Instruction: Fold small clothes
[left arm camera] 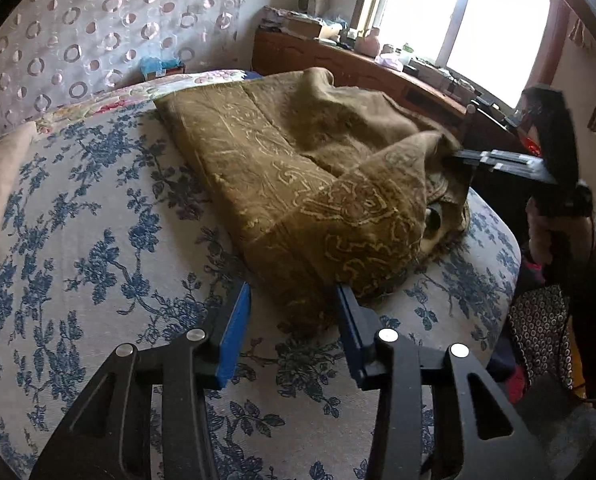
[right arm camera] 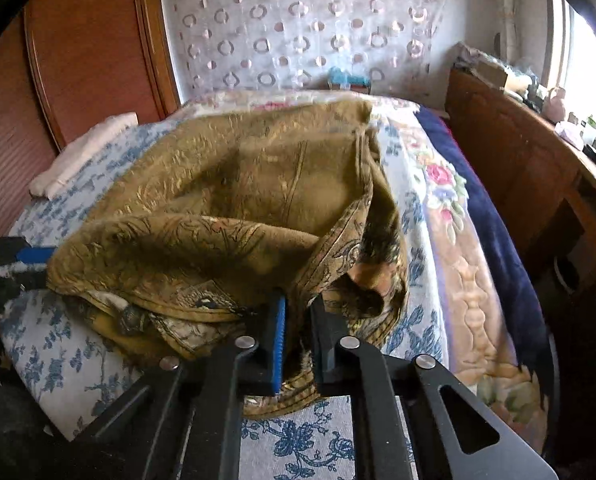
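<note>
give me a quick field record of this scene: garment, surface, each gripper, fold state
garment: olive-gold patterned cloth, bunched and partly doubled over
surface: bed with blue floral cover
left gripper: open, at the cloth's near edge, fabric between its fingers
right gripper: shut on the cloth's edge, lifting a corner
fold state: unfinished, cloth still rumpled
background: ring-patterned curtain, wooden dresser
</note>
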Demonstrator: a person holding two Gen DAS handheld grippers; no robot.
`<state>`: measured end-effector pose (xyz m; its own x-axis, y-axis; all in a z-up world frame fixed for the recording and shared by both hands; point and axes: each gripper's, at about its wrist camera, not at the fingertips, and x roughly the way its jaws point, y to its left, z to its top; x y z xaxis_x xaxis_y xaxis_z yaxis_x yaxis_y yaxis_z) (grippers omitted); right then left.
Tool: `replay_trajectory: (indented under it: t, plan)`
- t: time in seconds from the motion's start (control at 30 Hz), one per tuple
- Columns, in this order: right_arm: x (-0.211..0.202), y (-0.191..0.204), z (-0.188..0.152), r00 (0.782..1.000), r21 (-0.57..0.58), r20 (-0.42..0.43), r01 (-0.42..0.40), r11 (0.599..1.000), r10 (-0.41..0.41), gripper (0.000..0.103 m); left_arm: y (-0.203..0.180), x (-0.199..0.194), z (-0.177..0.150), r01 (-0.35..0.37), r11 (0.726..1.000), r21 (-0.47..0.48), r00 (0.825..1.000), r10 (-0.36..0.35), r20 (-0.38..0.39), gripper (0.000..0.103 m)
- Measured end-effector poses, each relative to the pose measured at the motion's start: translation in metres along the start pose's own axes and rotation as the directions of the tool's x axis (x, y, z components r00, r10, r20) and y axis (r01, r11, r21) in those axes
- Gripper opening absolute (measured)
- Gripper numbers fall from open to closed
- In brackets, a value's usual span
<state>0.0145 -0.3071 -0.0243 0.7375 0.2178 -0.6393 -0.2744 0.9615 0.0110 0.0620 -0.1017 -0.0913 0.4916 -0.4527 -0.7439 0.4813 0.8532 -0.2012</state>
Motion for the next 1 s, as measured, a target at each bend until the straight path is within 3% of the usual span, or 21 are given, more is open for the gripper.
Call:
replay_trajectory:
  t: [0.1,0.23,0.27,0.37,0.47,0.63,0.93,1.0]
  plan:
    - [-0.020,-0.003,-0.003,0.998,0.025,0.069,-0.012,1.000,0.010,0.009,0.001,0.002,0.000,0.015,1.000,-0.005,1.000,-0.015,-0.005,0.041]
    - [-0.028,-0.008,-0.006,0.996,0.042,0.080,-0.031,0.999,0.028,0.009,-0.001,0.001,0.003,0.028,1.000,0.004,1.000,-0.028,0.006,0.012]
    - [-0.027,-0.008,-0.010,0.997,0.039,0.070,-0.025,0.999,0.022,0.009,-0.001,-0.002,0.003,0.029,1.000,0.005,1.000,-0.029,0.012,0.009]
    - [-0.019,-0.008,-0.010,0.999,0.041,0.041,0.000,0.999,-0.002,0.009,-0.006,-0.015,0.003,0.030,0.999,0.016,0.999,-0.030,0.045,0.007]
    - [-0.022,-0.008,-0.010,0.999,0.053,0.048,0.009,0.999,-0.012,0.023,-0.015,-0.034,0.003,0.043,0.998,0.036,0.996,-0.046,0.072,0.007]
    - [-0.028,-0.004,-0.004,0.996,0.068,0.077,0.035,0.997,-0.040,0.034,-0.031,-0.045,0.000,0.046,0.996,0.076,0.995,-0.052,0.080,0.007]
    - [-0.001,0.000,-0.004,0.999,0.084,0.018,0.028,0.996,-0.029,0.034,-0.030,-0.041,-0.007,0.049,0.996,0.069,0.997,-0.053,0.058,0.007]
    - [0.001,0.002,-0.001,0.999,0.071,0.018,0.029,0.997,-0.030,0.015,-0.030,-0.041,-0.008,0.047,0.997,0.065,0.997,-0.051,0.054,0.007]
